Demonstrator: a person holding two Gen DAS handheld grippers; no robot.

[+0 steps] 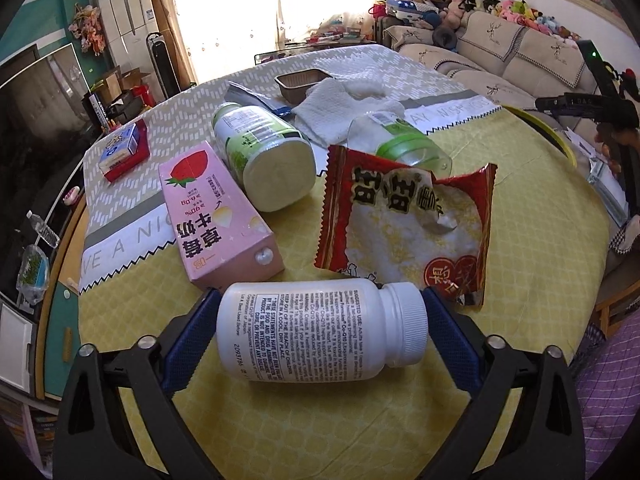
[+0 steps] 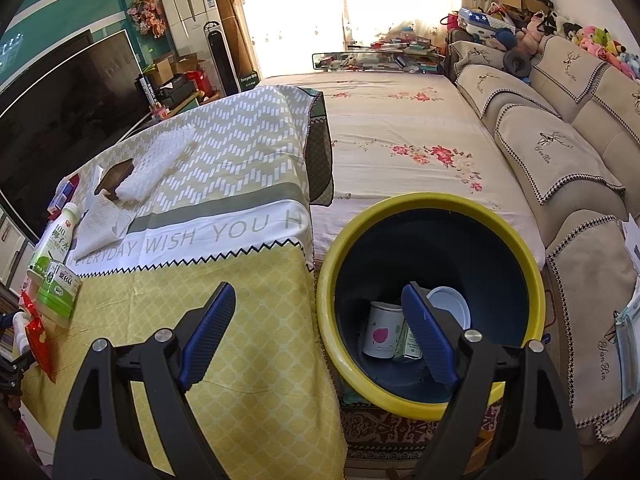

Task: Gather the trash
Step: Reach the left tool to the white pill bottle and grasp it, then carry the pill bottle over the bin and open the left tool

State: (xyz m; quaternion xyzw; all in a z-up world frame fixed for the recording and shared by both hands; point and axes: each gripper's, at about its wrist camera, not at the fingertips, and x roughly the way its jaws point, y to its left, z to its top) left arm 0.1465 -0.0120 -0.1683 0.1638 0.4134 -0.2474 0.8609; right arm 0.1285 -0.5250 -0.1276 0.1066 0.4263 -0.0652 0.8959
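In the left wrist view a white pill bottle [image 1: 320,332] lies on its side on the yellow tablecloth [image 1: 360,420]. My left gripper [image 1: 322,308] is wide open with one blue finger at each end of it; I cannot tell if they touch it. Beyond lie a pink strawberry milk carton [image 1: 216,216], a green-labelled bottle [image 1: 264,156], a clear bottle [image 1: 400,144] and a torn red snack wrapper [image 1: 404,220]. My right gripper [image 2: 318,296] is open and empty above the table's edge beside the yellow-rimmed bin [image 2: 432,208], which holds a white cup [image 2: 382,334] and a lid [image 2: 450,306].
White paper towels [image 1: 340,104] and a brown tray [image 1: 300,86] lie further back, and a small red and blue box [image 1: 122,152] at the left. A sofa [image 2: 560,152] stands right of the bin. A flowered bed sheet [image 2: 400,132] lies behind the bin.
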